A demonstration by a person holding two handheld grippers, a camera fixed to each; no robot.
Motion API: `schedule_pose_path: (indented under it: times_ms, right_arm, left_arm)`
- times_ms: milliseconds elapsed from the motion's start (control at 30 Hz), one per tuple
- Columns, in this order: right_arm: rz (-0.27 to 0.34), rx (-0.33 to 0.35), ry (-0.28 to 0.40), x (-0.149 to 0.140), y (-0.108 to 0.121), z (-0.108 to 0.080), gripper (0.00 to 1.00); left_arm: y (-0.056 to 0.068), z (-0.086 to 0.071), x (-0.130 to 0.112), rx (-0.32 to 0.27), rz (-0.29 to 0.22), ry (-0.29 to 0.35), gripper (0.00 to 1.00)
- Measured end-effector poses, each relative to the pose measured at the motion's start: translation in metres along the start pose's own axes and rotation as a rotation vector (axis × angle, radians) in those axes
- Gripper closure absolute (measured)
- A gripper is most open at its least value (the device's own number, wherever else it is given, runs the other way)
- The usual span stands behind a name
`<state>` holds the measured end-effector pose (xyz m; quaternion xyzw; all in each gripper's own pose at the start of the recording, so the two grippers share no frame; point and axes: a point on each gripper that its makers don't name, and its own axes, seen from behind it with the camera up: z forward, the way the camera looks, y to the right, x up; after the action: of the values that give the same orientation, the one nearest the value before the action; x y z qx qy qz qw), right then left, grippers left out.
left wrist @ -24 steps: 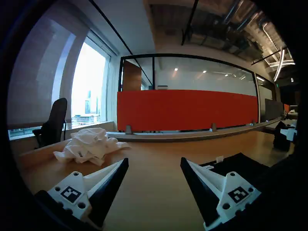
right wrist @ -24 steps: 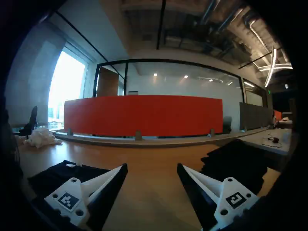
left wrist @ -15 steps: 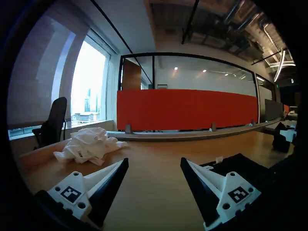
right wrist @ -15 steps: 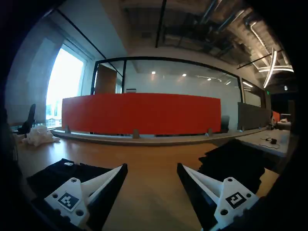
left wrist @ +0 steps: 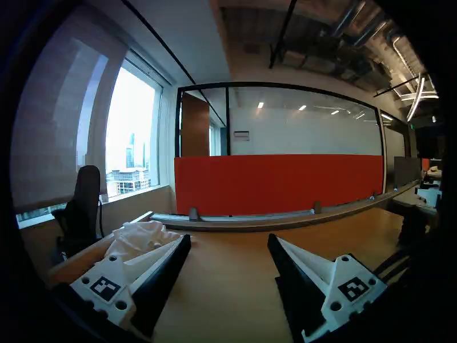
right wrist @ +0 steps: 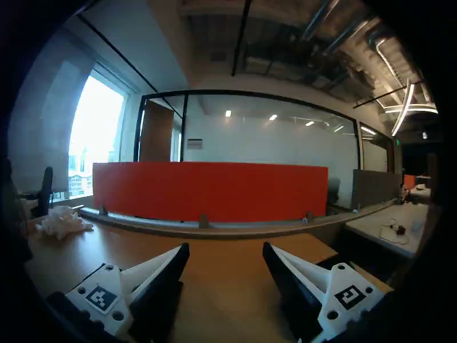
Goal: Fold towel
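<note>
Left to right. Office chair (left wrist: 83, 206) stands off the desk's (left wrist: 228, 286) left edge. Towel (left wrist: 137, 237) lies just inside that edge toward the far-left corner, a white crumpled heap, unfolded. Part of it is hidden behind the left finger of the left gripper (left wrist: 228, 237). That gripper is spread wide, nothing between the fingers, close to the towel but not touching it. Red partition (left wrist: 274, 183) runs along the far edge. Right gripper (right wrist: 224, 246) is also spread and empty, with the towel (right wrist: 61, 222) well apart from it, far to its left.

Risks, my read:
- No free corner or hem showing in the heap, so a pinch likely grabs several layers and lifts a wad.
- It's near the left edge, so dragging it outward to spread it could pull it off the desk.
- The right gripper has a long reach across. If the left lifts alone, the towel hangs bunched.

Containers: none I can make out. The towel sits loose on the bare desk.
</note>
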<state>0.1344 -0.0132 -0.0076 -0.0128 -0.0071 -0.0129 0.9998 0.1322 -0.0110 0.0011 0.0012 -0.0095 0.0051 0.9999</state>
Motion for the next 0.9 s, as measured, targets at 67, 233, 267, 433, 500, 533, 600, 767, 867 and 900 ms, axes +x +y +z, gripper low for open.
schedule_pose_path:
  times_ms: [67,233,267,433,500,533,600,767,867,900]
  right_arm:
    - [-0.002,0.000,0.001,0.019,-0.001,-0.001,0.00]
    - [-0.002,-0.010,0.006,0.061,-0.002,0.000,0.00]
    - [-0.002,-0.011,0.007,0.067,-0.002,0.001,0.00]
    - [0.004,-0.005,0.000,0.078,-0.002,0.004,0.00]
    - [0.007,-0.002,-0.002,0.082,-0.003,0.005,0.00]
    - [0.008,-0.001,-0.002,0.084,-0.003,0.005,0.00]
    - [0.010,0.001,-0.001,0.088,-0.003,0.005,0.00]
    - [0.007,0.010,-0.004,0.096,-0.005,0.005,0.00]
    - [-0.007,0.032,-0.015,0.098,-0.009,0.005,0.00]
    - [-0.013,0.043,-0.018,0.099,-0.011,0.004,0.00]
  left_arm:
    - [-0.002,-0.001,0.018,0.004,0.000,-0.004,0.00]
    - [-0.003,-0.002,0.052,0.003,0.000,-0.011,0.00]
    - [-0.003,-0.002,0.057,0.003,0.001,-0.012,0.00]
    - [-0.001,0.000,0.075,0.000,0.011,-0.011,0.00]
    - [0.001,0.001,0.079,-0.005,0.014,-0.012,0.00]
    - [0.002,0.002,0.081,-0.008,0.015,-0.014,0.00]
    - [0.004,0.003,0.085,-0.015,0.018,-0.018,0.00]
    - [0.009,0.004,0.092,-0.033,0.026,-0.026,0.00]
    - [0.013,0.005,0.094,-0.060,0.038,-0.038,0.00]
    - [0.015,0.004,0.094,-0.072,0.043,-0.045,0.00]
